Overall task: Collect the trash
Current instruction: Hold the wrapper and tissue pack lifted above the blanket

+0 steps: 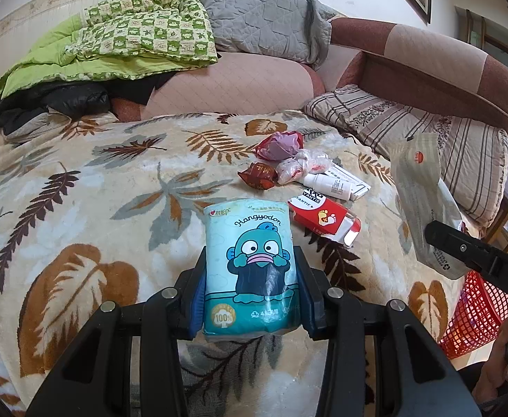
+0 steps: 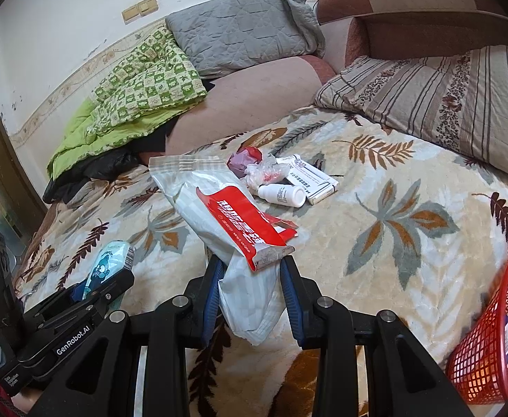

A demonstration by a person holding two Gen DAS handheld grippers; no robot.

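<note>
My left gripper (image 1: 250, 288) is shut on a teal tissue pack (image 1: 248, 267) printed with a cartoon fish, held above the bed. The same pack (image 2: 109, 260) shows at the lower left of the right wrist view. My right gripper (image 2: 252, 292) is shut on a white and red wet-wipe bag (image 2: 229, 222), which also hangs at the right of the left wrist view as the wet-wipe bag (image 1: 424, 201). On the leaf-print blanket (image 1: 80, 208) lie a red box (image 1: 323, 219), a white bottle (image 1: 330, 186), a crumpled clear wrapper (image 1: 297, 166), a brown candy wrapper (image 1: 260, 175) and a pink-red bag (image 1: 280, 144).
A red mesh basket (image 2: 493, 333) stands at the bed's right edge, also seen as the basket (image 1: 472, 316). A striped pillow (image 2: 438, 100), a grey pillow (image 2: 247, 34), a green quilt (image 2: 132, 93) and a black jacket (image 1: 45, 107) lie at the back. A white carton (image 2: 311, 177) rests beside the bottle.
</note>
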